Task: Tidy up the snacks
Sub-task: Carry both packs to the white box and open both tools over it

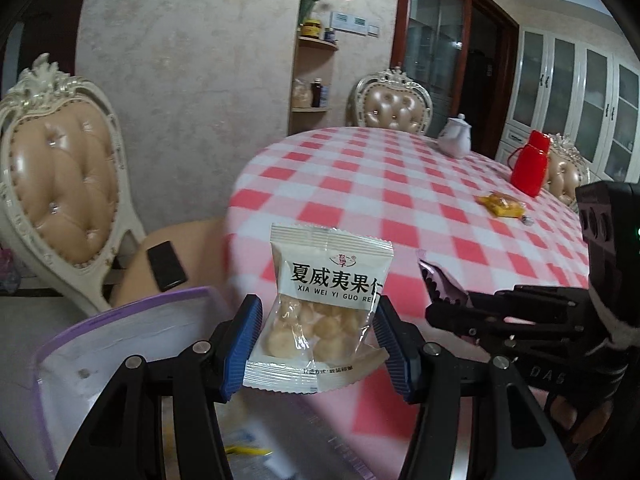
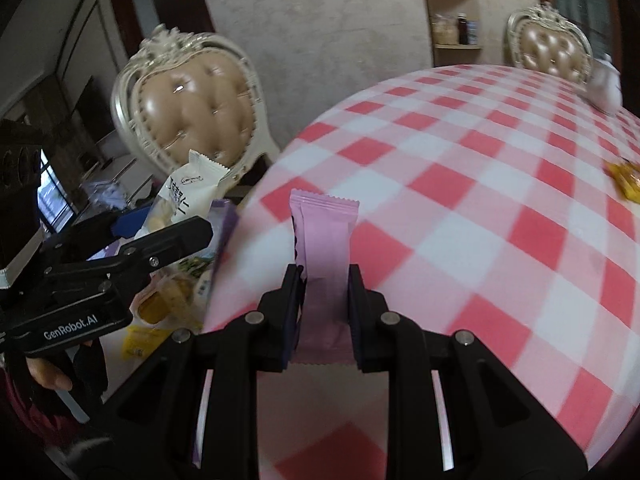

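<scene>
The left gripper point(image 1: 318, 336) has its blue-padded fingers point(image 1: 240, 344) clamped on the sides of a white nut packet point(image 1: 324, 304), which stands upright between them above the near edge of the table point(image 1: 360, 184); the clear lower half of the packet shows pale round nuts. Below and to the left of this gripper is a clear bin with a purple rim point(image 1: 120, 320), its inside blurred, with yellow wrappers faintly visible at the bottom. The right gripper point(image 2: 324, 308) has its fingers point(image 2: 290, 308) closed on a pink snack bar point(image 2: 324, 240), held upright over the red-and-white checked cloth. In the left wrist view the right gripper point(image 1: 444, 292) shows at the right side with the pink wrapper's end at its tip, just beside the nut packet. A yellow snack packet point(image 1: 502, 204) lies farther back on the table, near a red flask point(image 1: 530, 164) and a white teapot point(image 1: 456, 138). Padded chairs point(image 1: 60, 184) stand around the table, and one seat holds a black phone point(image 1: 166, 266).
</scene>
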{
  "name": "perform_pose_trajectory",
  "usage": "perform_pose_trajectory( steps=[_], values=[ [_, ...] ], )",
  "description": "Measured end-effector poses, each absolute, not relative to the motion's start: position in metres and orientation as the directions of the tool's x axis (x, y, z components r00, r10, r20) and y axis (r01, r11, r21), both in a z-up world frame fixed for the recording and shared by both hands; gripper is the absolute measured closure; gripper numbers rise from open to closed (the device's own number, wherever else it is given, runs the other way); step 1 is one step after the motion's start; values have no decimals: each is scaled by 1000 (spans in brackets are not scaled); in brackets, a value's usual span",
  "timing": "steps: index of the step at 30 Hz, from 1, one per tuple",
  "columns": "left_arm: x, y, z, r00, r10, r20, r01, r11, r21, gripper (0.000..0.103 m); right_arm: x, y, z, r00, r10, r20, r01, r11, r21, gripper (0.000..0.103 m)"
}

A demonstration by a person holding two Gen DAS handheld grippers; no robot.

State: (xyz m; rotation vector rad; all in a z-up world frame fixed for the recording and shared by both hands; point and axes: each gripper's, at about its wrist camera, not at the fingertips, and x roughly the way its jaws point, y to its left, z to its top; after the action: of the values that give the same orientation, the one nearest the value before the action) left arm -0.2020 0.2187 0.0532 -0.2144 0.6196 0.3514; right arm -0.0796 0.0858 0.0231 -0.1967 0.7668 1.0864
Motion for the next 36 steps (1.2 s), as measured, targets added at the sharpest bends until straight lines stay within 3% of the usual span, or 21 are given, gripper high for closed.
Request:
perform_pose_trajectory(
  steps=[16, 36],
  values=[
    [-277, 294, 36, 627, 404, -666, -549, 836, -10, 45, -142, 135, 18, 26, 770, -638, -939, 237, 247, 77],
    [-283, 311, 21, 541, 461, -704, -598, 799, 64, 41, -217, 150, 10, -170, 727, -665, -984, -86, 158, 76]
  ],
)
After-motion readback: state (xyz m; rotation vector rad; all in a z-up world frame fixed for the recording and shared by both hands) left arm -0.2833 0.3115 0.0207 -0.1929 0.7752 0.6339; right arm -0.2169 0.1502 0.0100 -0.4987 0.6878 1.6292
